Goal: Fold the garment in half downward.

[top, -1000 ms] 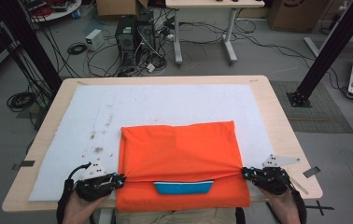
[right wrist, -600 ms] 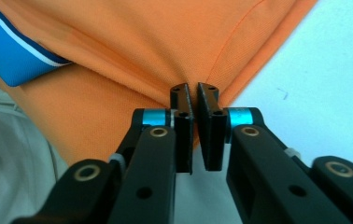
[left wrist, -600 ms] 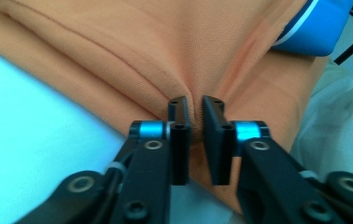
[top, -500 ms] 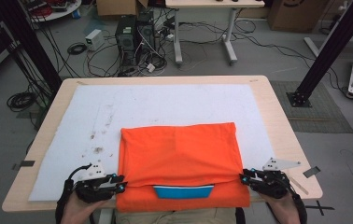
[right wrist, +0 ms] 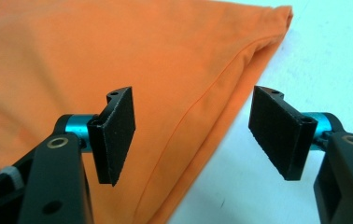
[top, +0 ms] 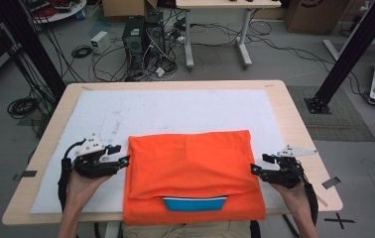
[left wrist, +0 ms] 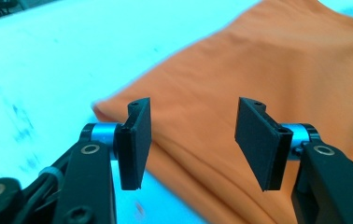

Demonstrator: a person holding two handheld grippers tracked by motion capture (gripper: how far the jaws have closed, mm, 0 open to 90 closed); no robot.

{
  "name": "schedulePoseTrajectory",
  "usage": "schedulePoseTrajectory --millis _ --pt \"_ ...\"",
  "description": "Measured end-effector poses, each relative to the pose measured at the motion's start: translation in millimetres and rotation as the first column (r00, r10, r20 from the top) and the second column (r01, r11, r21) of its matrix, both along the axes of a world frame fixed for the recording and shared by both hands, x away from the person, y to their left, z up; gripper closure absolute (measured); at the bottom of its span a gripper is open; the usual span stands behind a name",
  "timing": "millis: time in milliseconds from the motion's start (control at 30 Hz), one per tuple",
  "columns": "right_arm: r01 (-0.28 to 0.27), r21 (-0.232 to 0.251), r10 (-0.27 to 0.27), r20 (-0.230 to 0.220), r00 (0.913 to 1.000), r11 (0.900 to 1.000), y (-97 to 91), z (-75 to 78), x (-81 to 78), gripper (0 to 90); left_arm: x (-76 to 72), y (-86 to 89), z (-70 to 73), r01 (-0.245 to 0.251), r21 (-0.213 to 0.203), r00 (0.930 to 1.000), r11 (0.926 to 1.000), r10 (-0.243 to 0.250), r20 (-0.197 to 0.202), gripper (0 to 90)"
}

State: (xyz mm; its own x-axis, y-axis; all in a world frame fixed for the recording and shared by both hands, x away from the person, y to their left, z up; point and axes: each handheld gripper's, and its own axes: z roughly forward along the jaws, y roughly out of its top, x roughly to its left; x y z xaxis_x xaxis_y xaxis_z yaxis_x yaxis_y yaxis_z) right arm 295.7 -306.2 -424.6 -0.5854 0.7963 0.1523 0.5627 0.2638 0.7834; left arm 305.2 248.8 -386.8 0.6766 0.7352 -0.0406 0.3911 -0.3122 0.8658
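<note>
I see the folded orange cloth (top: 193,173) lying flat on the tabletop's white mat (top: 175,109). My left gripper (top: 123,159) and right gripper (top: 255,169) flank it, jaws just opened, gripping nothing.

Both claws have just been opening and let go of the orange cloth (top: 193,173): left claw (top: 124,161) drew back toward nine o'clock, right claw (top: 255,169) toward three.

Near hem of the orange garment (top: 190,168) past the table's (top: 294,106) edge.
</note>
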Motion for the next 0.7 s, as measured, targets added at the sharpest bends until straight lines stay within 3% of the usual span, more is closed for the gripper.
schedulePoseTrajectory --millis 133,233,367,533,700 --pt "0.022 -0.007 -0.022 0.007 0.9997 0.9997 1.5 3.7 11.3 31.7 32.3 4.1 3.9 -0.046 -0.027 0.9988 0.9986 0.046 -0.018 46.1" --pt "0.035 -0.004 -0.034 0.016 0.9993 0.9994 2.9 5.9 18.9 31.5 51.4 4.5 0.8 -0.073 -0.026 0.997 0.997 0.072 -0.028 46.1" --pt "0.034 -0.004 -0.034 0.013 0.9993 0.9994 6.7 4.2 28.7 31.2 78.4 1.0 -17.4 -0.084 0.004 0.9906 0.9965 0.084 -0.108 45.8" --pt "0.043 -0.017 -0.043 -0.003 0.9991 0.9989 12.6 -0.5 40.9 31.0 96.3 -5.1 -39.9 -0.091 0.033 0.982 0.9953 0.095 -0.163 45.9" --pt "0.057 -0.024 -0.057 -0.008 0.9984 0.9981 16.2 -2.5 54.0 30.6 100.3 -4.5 -52.1 -0.094 0.047 0.9748 0.9944 0.102 -0.198 46.9"
